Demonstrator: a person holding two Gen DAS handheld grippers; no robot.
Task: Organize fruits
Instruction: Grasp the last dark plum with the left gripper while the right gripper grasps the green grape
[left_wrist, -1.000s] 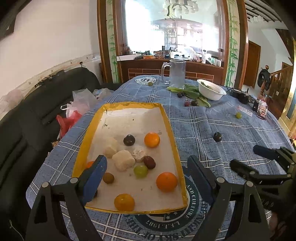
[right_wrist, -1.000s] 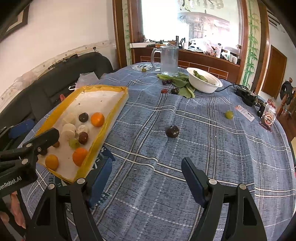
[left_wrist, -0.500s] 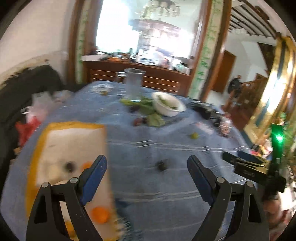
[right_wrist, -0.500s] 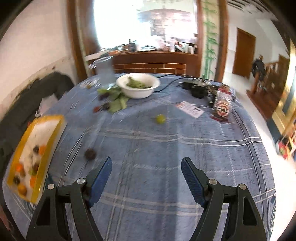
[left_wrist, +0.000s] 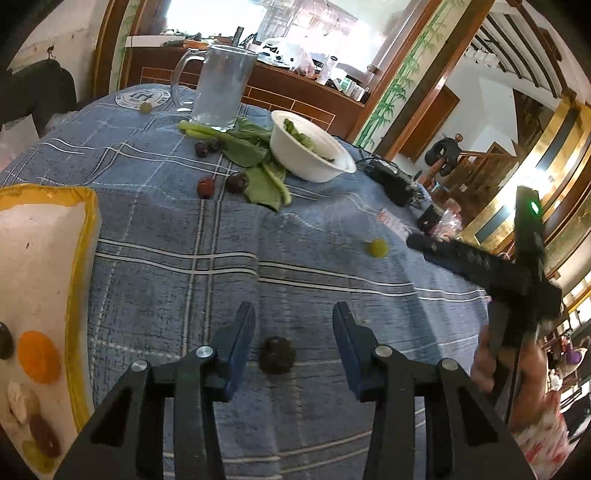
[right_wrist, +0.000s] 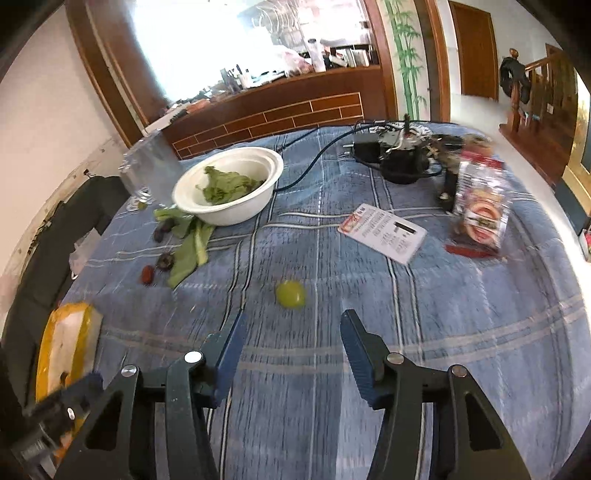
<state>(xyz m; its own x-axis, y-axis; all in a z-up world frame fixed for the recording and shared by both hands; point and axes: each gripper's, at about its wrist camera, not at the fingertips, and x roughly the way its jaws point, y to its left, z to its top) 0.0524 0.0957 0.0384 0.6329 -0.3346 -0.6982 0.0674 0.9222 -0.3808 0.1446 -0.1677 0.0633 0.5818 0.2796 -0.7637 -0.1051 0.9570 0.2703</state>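
Observation:
My left gripper (left_wrist: 293, 332) is open with a dark round fruit (left_wrist: 277, 355) lying on the blue cloth between its fingers, untouched. The yellow-rimmed tray (left_wrist: 83, 280) at the left holds an orange (left_wrist: 38, 356) and several other fruits. My right gripper (right_wrist: 291, 339) is open and empty, just short of a green fruit (right_wrist: 291, 294), which also shows in the left wrist view (left_wrist: 378, 247). A red fruit (left_wrist: 205, 187) and dark fruits (left_wrist: 237, 182) lie near green leaves (left_wrist: 258, 181). The tray corner shows in the right wrist view (right_wrist: 66, 343).
A white bowl of greens (left_wrist: 310, 151) and a glass pitcher (left_wrist: 221, 88) stand at the back. A card (right_wrist: 382, 232), a snack packet (right_wrist: 480, 206) and black cables with a device (right_wrist: 399, 158) lie at the right. A black sofa (right_wrist: 44, 258) borders the table's left.
Both grippers swung right, away from the tray. The left one came down around the dark fruit; the right one closed in on the green fruit. Both jaws narrowed but stay open.

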